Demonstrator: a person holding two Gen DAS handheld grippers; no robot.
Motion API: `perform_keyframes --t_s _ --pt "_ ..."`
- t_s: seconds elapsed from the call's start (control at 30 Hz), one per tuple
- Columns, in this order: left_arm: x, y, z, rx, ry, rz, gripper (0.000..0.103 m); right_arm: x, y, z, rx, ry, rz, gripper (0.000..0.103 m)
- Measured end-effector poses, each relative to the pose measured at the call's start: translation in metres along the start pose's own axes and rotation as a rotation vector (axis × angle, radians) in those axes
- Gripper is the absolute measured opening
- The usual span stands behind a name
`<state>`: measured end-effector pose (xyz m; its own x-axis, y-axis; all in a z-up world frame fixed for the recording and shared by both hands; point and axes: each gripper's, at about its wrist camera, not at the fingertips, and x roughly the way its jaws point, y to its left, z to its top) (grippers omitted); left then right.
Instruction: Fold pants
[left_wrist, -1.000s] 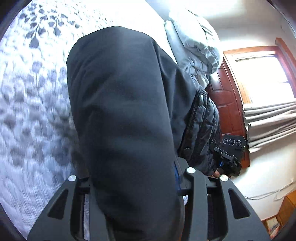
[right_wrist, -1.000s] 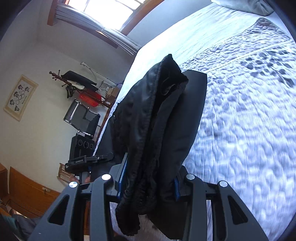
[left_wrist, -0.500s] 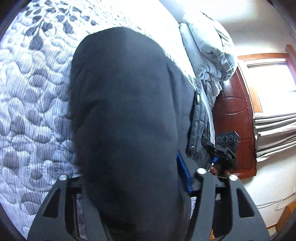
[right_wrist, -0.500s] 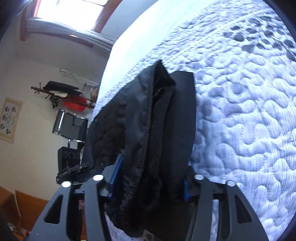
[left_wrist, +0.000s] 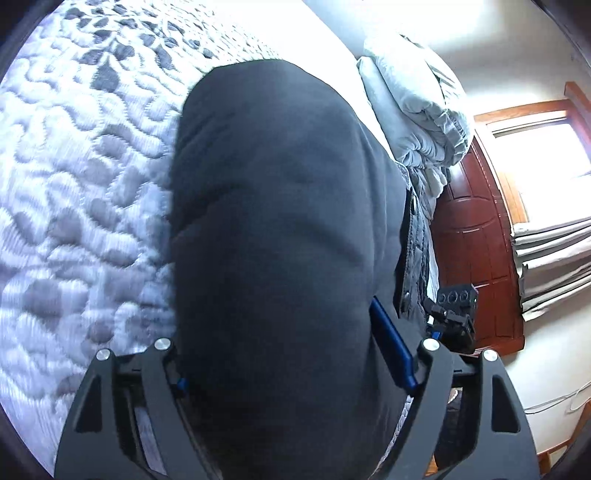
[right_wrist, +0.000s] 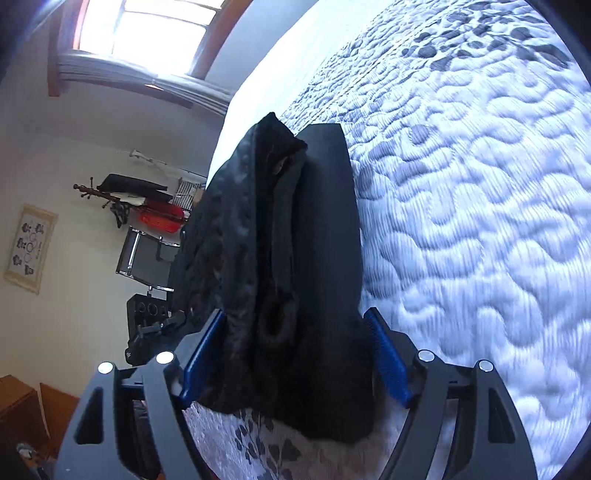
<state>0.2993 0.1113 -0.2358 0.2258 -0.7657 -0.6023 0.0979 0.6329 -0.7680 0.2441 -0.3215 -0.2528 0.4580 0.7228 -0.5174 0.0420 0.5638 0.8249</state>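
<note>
The dark pants (left_wrist: 280, 236) fill the middle of the left wrist view, hanging over the quilted bed. My left gripper (left_wrist: 291, 369) is shut on the pants; its blue pads are mostly buried in cloth. In the right wrist view my right gripper (right_wrist: 295, 354) is shut on a bunched edge of the same pants (right_wrist: 295, 240), with blue pads (right_wrist: 388, 362) on both sides of the cloth. The right gripper (left_wrist: 454, 317) shows small in the left wrist view, past the pants, and the left gripper (right_wrist: 151, 325) shows in the right wrist view.
The white and grey quilted bedspread (left_wrist: 74, 184) lies under both grippers. A folded pale duvet (left_wrist: 413, 107) sits at the bed's head. A dark wooden door (left_wrist: 476, 240), a window (right_wrist: 159, 33), a chair and a coat rack (right_wrist: 147, 236) stand off the bed.
Both grippers have come down closer to the quilt with the pants still held. The bedspread looms larger in both views.
</note>
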Motion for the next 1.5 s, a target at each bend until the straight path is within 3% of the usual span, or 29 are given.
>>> perform_keyframes --t_s 0.27,0.43,0.6,0.8,0.9,1.13,1.33,1.5 --pt "-0.028 -0.001 -0.031 0.011 -0.080 0.066 0.094 -0.028 -0.012 -0.036 0.019 -0.035 -0.009 0.079" --pt "-0.048 -0.008 -0.060 0.024 -0.154 0.150 0.098 -0.041 -0.005 -0.072 -0.011 -0.059 -0.093 0.083" --pt "-0.064 -0.013 -0.092 0.013 -0.198 0.241 0.100 -0.047 0.010 -0.115 -0.043 -0.081 -0.236 0.091" --pt "-0.061 -0.039 -0.142 0.156 -0.110 0.452 0.100 -0.040 0.039 -0.167 -0.110 -0.082 -0.450 0.099" --pt "-0.060 -0.050 -0.168 0.199 -0.073 0.508 0.100 -0.034 0.051 -0.190 -0.120 -0.066 -0.535 0.099" --pt "-0.069 -0.066 -0.201 0.183 -0.069 0.589 0.100 -0.027 0.072 -0.229 -0.072 -0.020 -0.617 0.099" --pt "-0.078 -0.087 -0.230 0.158 -0.070 0.588 0.100 -0.031 0.104 -0.250 -0.062 -0.018 -0.668 0.099" --pt "-0.087 -0.117 -0.239 0.181 -0.131 0.596 0.100 -0.030 0.144 -0.258 -0.142 -0.057 -0.754 0.099"
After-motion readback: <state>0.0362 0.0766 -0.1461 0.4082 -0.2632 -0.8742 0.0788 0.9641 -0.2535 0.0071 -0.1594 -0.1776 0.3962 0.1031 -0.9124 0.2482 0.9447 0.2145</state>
